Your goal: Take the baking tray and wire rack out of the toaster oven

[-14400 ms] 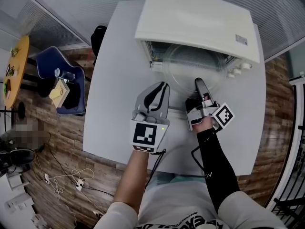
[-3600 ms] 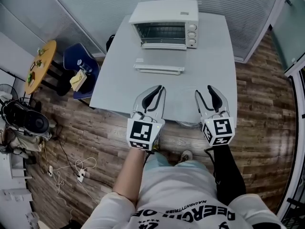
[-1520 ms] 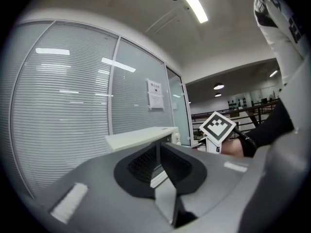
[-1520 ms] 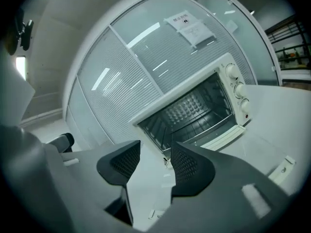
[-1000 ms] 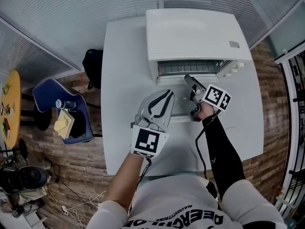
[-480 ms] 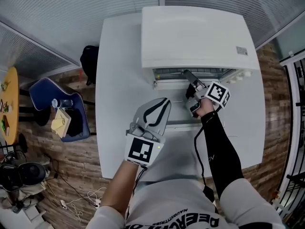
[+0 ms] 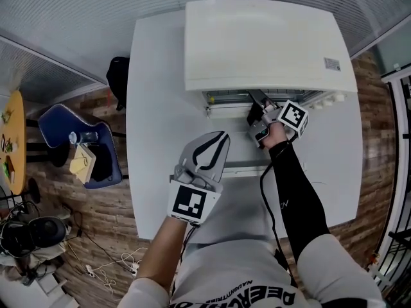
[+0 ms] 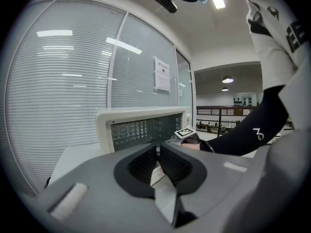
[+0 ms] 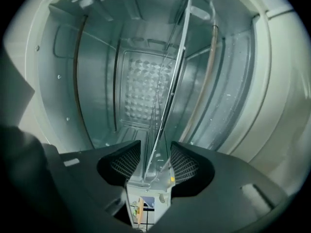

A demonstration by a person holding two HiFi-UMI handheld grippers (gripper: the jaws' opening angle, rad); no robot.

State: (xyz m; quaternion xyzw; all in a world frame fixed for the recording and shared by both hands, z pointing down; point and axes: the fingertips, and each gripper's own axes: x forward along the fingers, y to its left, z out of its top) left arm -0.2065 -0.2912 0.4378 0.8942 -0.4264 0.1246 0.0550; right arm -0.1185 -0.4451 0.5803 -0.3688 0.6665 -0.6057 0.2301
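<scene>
The white toaster oven (image 7: 270,43) stands at the back of the white table (image 7: 154,108) with its glass door (image 7: 247,165) folded down. My right gripper (image 7: 255,101) reaches over the door into the oven mouth, rolled on its side. In the right gripper view the wire rack (image 9: 170,91) shows edge-on, and its front edge, with a flat metal lip beside it, lies between the jaws of the open right gripper (image 9: 155,161). The pads do not visibly press on it. My left gripper (image 7: 221,136) hovers shut and holding nothing in front of the door, with the left gripper (image 8: 157,149) facing the oven (image 8: 141,125).
The oven's knobs (image 7: 334,98) are on its right front. A blue chair (image 7: 70,146) and a black bag (image 7: 115,76) stand on the floor left of the table. Slatted blinds run behind the oven. The oven's metal walls (image 9: 97,81) close round the right gripper.
My right gripper has moved from above the open door into the oven mouth and has rolled onto its side. The left gripper has sunk a little and stays shut.
</scene>
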